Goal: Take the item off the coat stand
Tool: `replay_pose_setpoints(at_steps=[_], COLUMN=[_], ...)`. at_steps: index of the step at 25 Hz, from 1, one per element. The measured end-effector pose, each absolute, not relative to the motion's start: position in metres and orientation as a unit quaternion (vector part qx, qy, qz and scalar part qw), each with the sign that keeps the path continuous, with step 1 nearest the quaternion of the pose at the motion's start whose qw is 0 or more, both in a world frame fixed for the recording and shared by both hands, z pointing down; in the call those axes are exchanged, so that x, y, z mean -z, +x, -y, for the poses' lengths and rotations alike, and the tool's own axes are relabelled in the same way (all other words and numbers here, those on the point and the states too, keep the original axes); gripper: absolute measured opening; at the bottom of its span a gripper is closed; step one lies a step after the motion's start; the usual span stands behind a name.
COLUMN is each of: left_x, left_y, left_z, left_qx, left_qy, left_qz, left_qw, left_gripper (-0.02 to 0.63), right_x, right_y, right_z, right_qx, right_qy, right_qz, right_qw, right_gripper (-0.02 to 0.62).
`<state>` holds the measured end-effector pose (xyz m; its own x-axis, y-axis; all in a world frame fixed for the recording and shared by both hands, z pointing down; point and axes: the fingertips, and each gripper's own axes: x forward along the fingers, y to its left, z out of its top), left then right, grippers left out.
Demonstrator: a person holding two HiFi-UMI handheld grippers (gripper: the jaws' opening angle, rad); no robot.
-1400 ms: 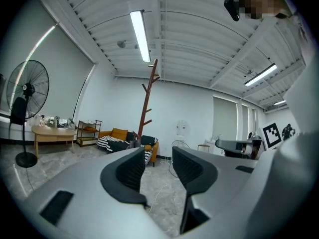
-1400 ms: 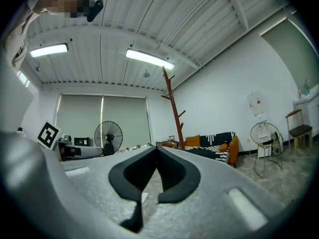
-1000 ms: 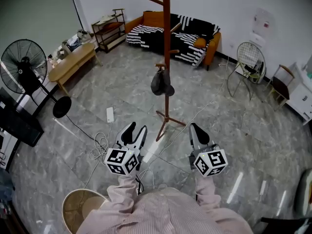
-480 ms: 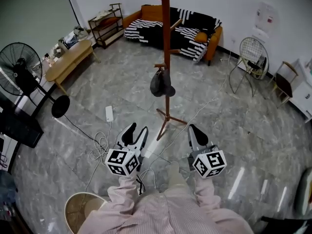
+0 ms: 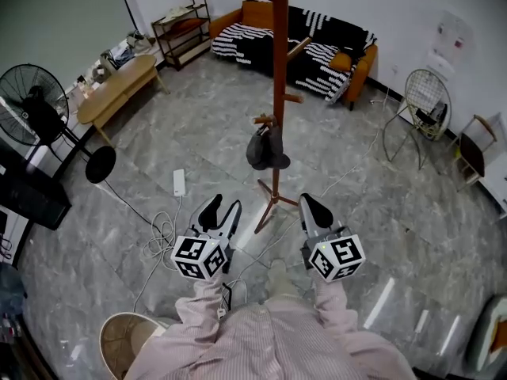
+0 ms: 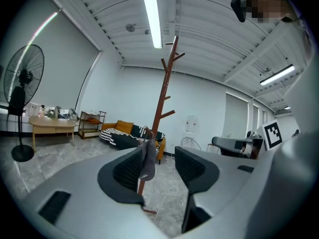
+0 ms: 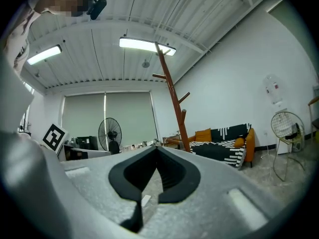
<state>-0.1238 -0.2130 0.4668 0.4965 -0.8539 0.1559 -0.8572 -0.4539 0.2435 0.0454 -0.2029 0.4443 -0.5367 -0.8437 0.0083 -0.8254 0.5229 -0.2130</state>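
1. The coat stand (image 5: 278, 70) rises upright from the grey stone floor (image 5: 380, 212) just ahead of the person, a wooden pole on spread feet with pegs angling off it.
2. A dark cap (image 5: 265, 149) hangs from a low peg on the pole's left side in the head view (grey or black, hard to say which), drooping against the pole well above the feet.
3. The left gripper (image 5: 223, 207) is held low in front of the person, just left of the stand's feet. Its jaws are spread apart and nothing sits between the pads.
4. The left gripper view looks out through that gap, where the cap shows far off against the pole, untouched.
5. The right gripper (image 5: 310, 206) is level with the left one, just right of the stand's feet. Its jaws are pressed together, tips meeting, and pinch nothing.
6. Both grippers are well apart from the cap, and neither touches the stand. Striped pink sleeves (image 5: 207, 307) reach forward to them from the bottom of the head view.
7. Behind the stand, a sofa (image 5: 321, 46) with black-and-white striped covers stands against the far wall.
8. A standing fan (image 5: 36, 117) and a wooden table (image 5: 119, 89) are at the left, and a wire chair (image 5: 424, 105) at the right.
9. A white power strip (image 5: 179, 182) lies on the floor left of the stand, with a white cable (image 5: 162, 236) looping towards the person.
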Motion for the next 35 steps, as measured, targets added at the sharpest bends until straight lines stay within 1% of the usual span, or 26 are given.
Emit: replay_pose_setpoints(at_steps=[8,16,27,35], left_x=[-0.46,-0.472,-0.498,-0.528], left_y=[-0.11,-0.093,-0.074,-0.065], left_z=[0.274,0.318,0.371,0.411], left_qx=[-0.002,-0.008,-0.047,-0.081], left_qy=[0.842,0.836,0.839,0.843], left_qz=[0.519,0.527,0.514,0.493], left_qw=[0.148,0.156,0.171,0.197], left_gripper=[0.184,0.187,0.201,0.204], right_x=[-0.432,-0.431,-0.441,-0.467], right_y=[0.049,0.054,0.054,0.055], right_z=[0.265,0.31,0.333,0.337], right_qx=[0.092,0.086,0.1,0.136], right_qy=[-0.446,-0.422,-0.407,-0.419], right_qz=[-0.889,-0.902,-0.907,-0.897], right_qw=[0.044,0.037,0.031,0.021], right_gripper=[0.005,0.005,0.005,0.005])
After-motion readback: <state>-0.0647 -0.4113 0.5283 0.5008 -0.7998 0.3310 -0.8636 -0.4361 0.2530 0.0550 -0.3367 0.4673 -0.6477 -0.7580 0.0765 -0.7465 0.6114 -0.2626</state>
